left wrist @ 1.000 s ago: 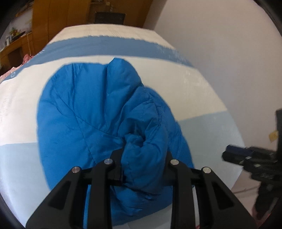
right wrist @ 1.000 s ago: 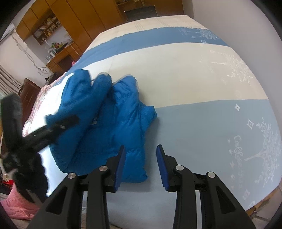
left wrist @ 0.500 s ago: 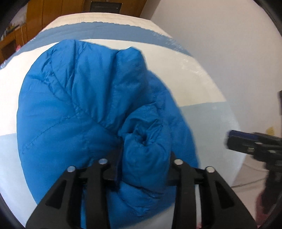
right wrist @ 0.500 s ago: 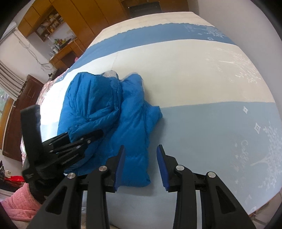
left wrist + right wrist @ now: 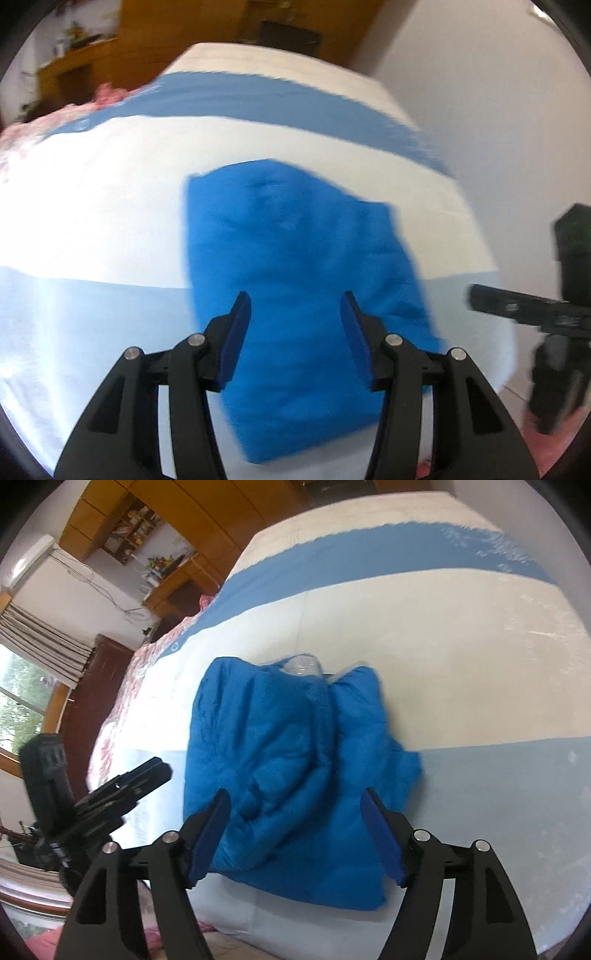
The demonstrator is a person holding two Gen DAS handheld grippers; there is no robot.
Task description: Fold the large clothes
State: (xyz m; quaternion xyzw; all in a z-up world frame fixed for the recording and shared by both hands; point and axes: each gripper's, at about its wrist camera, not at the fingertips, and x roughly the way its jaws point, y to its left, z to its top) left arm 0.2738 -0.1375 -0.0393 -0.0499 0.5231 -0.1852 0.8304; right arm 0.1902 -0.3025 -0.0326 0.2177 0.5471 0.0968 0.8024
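Note:
A bright blue puffy jacket [image 5: 295,273] lies folded in a rough rectangle on the bed, near its front edge; it also shows in the right wrist view [image 5: 291,768]. My left gripper [image 5: 295,314] is open and empty, hovering above the jacket's near part. My right gripper [image 5: 295,808] is open wide and empty, above the jacket's front edge. Each gripper shows at the side of the other's view: the right one [image 5: 524,314] and the left one [image 5: 125,786]. The left wrist view is blurred.
The bed cover [image 5: 443,635] has blue, white and pale blue bands. A pink flowered quilt [image 5: 114,716] lies along the bed's left side. Wooden cabinets [image 5: 207,520] and a desk stand behind. A white wall [image 5: 498,92] runs along the right of the bed.
My left gripper opened and let go of the jacket fold, then pulled back. The jacket now lies flatter. My right gripper opened wider and moved over the jacket.

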